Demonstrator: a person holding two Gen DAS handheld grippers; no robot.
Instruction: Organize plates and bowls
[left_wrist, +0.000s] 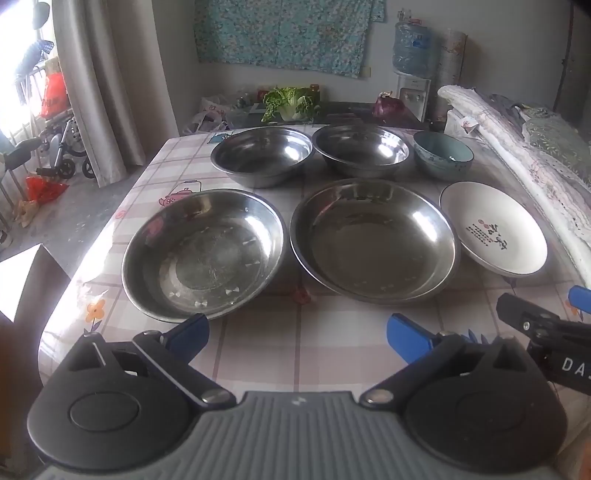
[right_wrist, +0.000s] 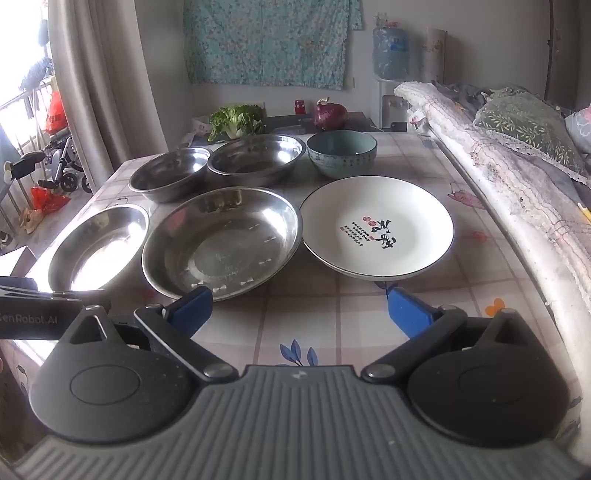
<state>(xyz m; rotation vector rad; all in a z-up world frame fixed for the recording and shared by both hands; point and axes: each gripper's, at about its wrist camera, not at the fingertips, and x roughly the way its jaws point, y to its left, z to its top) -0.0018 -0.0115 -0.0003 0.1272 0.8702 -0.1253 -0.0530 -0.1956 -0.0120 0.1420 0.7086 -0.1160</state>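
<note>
Two rows of dishes stand on the checked tablecloth (left_wrist: 258, 347). In the near row are a left steel plate (left_wrist: 203, 253), a middle steel plate (left_wrist: 373, 240) and a white plate with red and black writing (right_wrist: 376, 226). Behind them stand two steel bowls (left_wrist: 263, 155) (left_wrist: 364, 148) and a teal ceramic bowl (right_wrist: 341, 152). My left gripper (left_wrist: 299, 334) hangs open over the table's near edge, in front of the two steel plates, with nothing between its blue fingers. Also open and holding nothing, my right gripper (right_wrist: 299, 312) hovers in front of the middle steel plate (right_wrist: 221, 240) and the white plate.
A quilt-covered bed edge (right_wrist: 524, 206) runs along the table's right side. Behind the table lie a leafy cabbage (right_wrist: 236, 120) and a red onion (right_wrist: 330, 115). A curtain (left_wrist: 107, 88) and a wheelchair (left_wrist: 61, 147) stand at the left; a water dispenser (left_wrist: 412, 74) at the back.
</note>
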